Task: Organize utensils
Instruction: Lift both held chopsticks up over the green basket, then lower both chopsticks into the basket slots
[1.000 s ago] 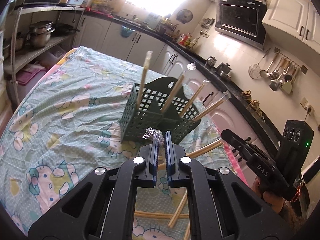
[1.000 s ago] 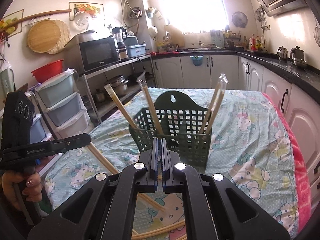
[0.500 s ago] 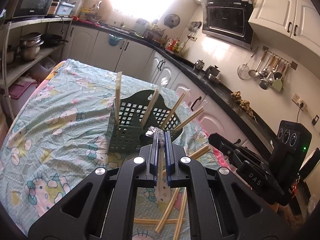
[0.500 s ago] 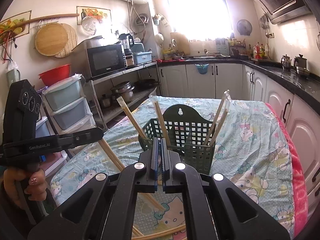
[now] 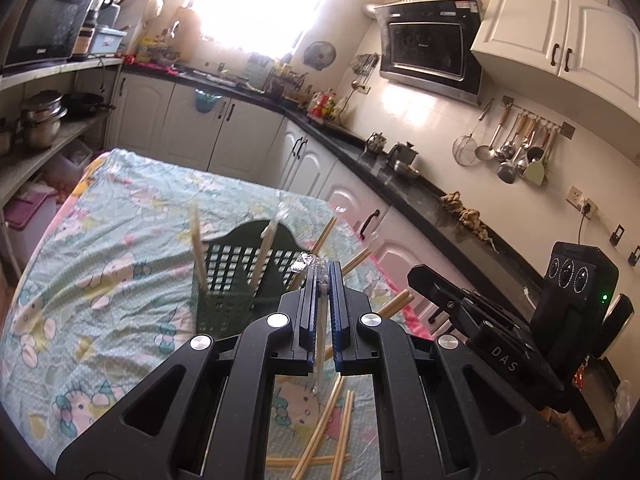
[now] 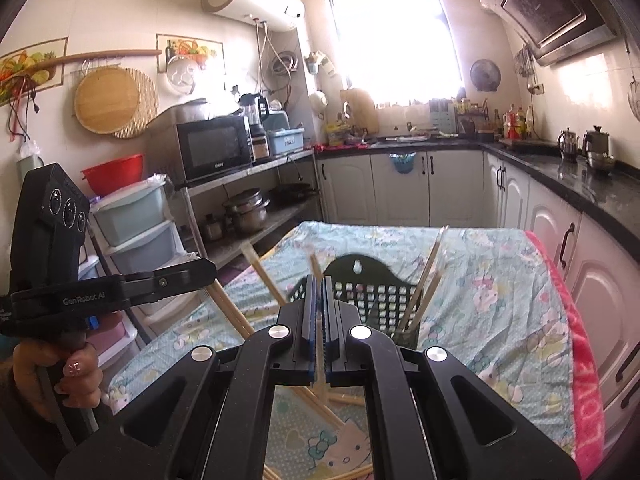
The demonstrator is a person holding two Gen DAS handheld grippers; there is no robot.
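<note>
Both grippers hang just in front of the dark green slotted plastic utensil basket (image 5: pixel 240 280). Left gripper (image 5: pixel 323 276) is clamped on a foil-tipped wrapped chopstick (image 5: pixel 320 344), right gripper (image 6: pixel 317 292) on a bare wooden chopstick (image 6: pixel 319 354) (more lie loose below).

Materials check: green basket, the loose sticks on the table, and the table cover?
Green basket: looks like moulded plastic, matt dark green, with a uniform grid of holes and a hanging hole in its arched back. Loose sticks: probably bamboo or wood chopsticks, pale tan, matt, straight; some seem clear-wrapped. Table cover: printed cloth, likely cotton, since it wrinkles and drapes softly.
</note>
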